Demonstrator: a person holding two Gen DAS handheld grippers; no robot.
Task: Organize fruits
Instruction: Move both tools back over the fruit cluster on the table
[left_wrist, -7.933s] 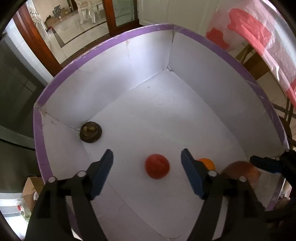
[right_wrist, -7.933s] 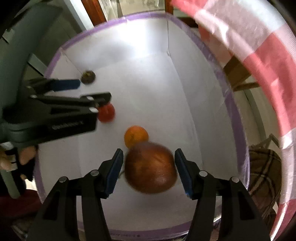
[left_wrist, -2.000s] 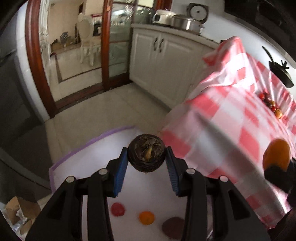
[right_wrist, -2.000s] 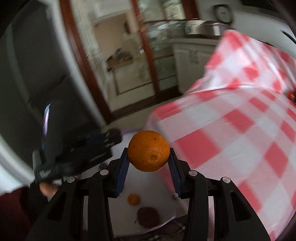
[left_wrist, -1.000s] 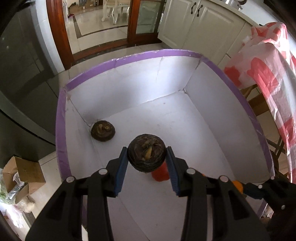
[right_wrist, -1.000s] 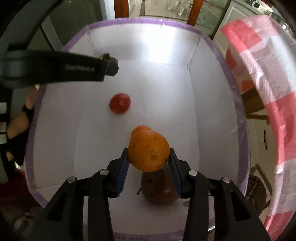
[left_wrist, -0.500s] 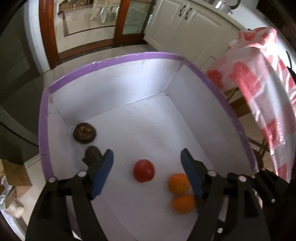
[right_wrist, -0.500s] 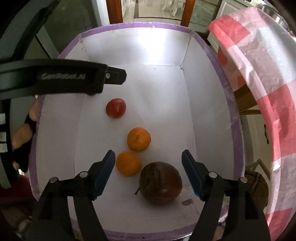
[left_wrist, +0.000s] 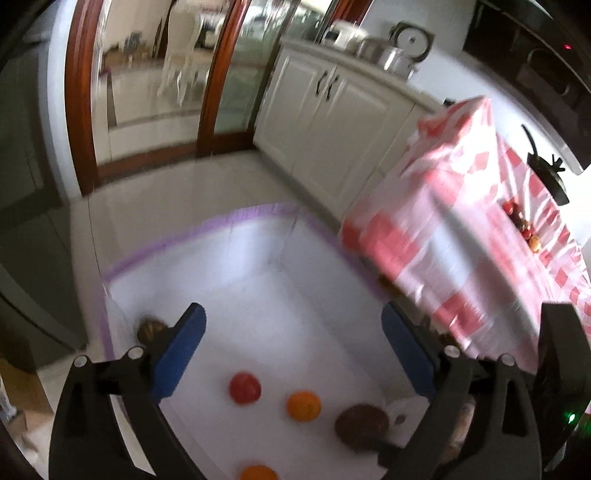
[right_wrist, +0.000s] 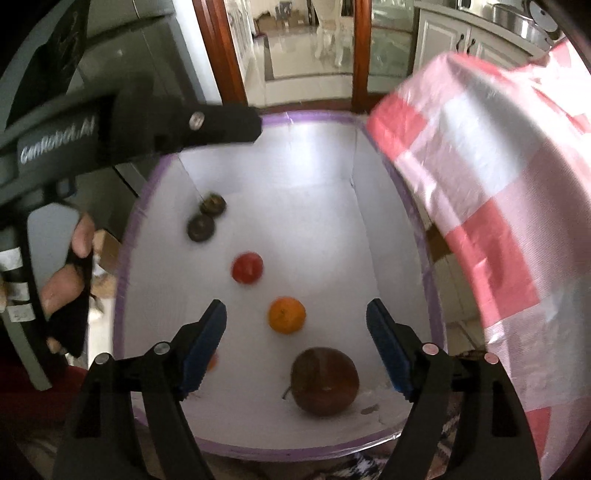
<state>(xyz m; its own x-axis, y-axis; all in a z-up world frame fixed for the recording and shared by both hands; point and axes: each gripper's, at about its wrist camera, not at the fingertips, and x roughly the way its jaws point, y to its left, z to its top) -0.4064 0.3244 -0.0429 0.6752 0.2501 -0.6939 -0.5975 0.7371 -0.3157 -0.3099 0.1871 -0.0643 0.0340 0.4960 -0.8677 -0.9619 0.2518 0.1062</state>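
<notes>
A white box with a purple rim (left_wrist: 155, 251) (right_wrist: 306, 118) stands on the floor. In it lie a red fruit (left_wrist: 244, 388) (right_wrist: 247, 267), an orange (left_wrist: 303, 406) (right_wrist: 287, 315), a large brown fruit (left_wrist: 362, 421) (right_wrist: 325, 382) and two small dark fruits (right_wrist: 207, 214). A second orange (left_wrist: 258, 473) lies near the front wall. My left gripper (left_wrist: 293, 350) hangs above the box, jaws opening, nothing between them. My right gripper (right_wrist: 295, 343) is also above the box, its empty jaws opening. The left gripper's black finger (right_wrist: 221, 127) crosses the right wrist view, held by a hand (right_wrist: 70, 280).
A table under a red and white checked cloth (left_wrist: 461, 240) (right_wrist: 480, 184) stands right of the box, with more small fruits (left_wrist: 524, 225) on it. White cabinets (left_wrist: 332, 122) and wood-framed glass doors (left_wrist: 207, 74) lie beyond.
Both grippers opened and let go: the dark fruit and the orange now lie in the box. Both grippers have since risen, so the box looks smaller.
</notes>
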